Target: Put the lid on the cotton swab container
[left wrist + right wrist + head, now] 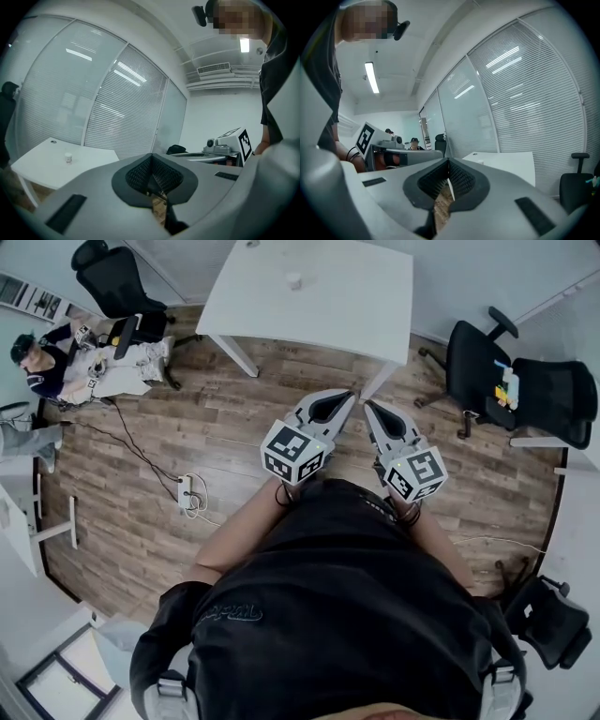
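A small white cotton swab container (293, 280) stands on the white table (328, 306) far ahead of me; it also shows as a tiny white pot (68, 158) in the left gripper view. It is too small to tell whether a lid is on it or beside it. My left gripper (347, 397) and right gripper (368, 409) are held side by side in front of my body, over the wooden floor and short of the table. Both are shut with nothing between the jaws, as the left gripper (151, 157) and right gripper (448, 161) views confirm.
Black office chairs stand at the right (483, 362) and top left (117, 282). A seated person (42, 367) works at a desk at the left. A power strip (186, 491) with cables lies on the floor. Glass walls with blinds (122, 108) stand behind the table.
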Demonstrator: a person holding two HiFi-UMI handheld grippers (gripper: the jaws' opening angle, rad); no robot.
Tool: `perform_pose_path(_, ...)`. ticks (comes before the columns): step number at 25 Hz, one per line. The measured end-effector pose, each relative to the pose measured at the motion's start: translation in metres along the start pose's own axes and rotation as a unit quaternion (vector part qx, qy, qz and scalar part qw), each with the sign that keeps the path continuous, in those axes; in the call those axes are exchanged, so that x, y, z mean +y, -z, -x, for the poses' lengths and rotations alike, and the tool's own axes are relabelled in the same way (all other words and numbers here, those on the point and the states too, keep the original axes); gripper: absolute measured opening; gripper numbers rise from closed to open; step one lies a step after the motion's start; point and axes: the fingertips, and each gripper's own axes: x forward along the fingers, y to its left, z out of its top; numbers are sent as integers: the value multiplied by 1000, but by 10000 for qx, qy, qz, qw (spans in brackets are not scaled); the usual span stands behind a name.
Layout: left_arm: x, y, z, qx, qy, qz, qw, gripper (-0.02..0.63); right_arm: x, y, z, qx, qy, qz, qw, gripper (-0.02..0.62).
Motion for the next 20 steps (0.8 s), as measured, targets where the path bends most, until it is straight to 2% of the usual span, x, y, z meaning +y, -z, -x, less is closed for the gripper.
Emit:
perform_pose_path(5, 53, -18, 5, -69, 226, 108, 9997, 15, -3, -14, -63, -90, -5, 40, 10000, 23)
perform_pose_path(13, 159, -65, 27, -121, 141, 22, 9998, 15, 6, -53, -169, -329, 96, -21, 9994, 23)
perform_pose_path(20, 208, -70, 39, -95, 113, 68, 9999, 15, 14, -49, -213, -185, 20, -208, 9996, 23)
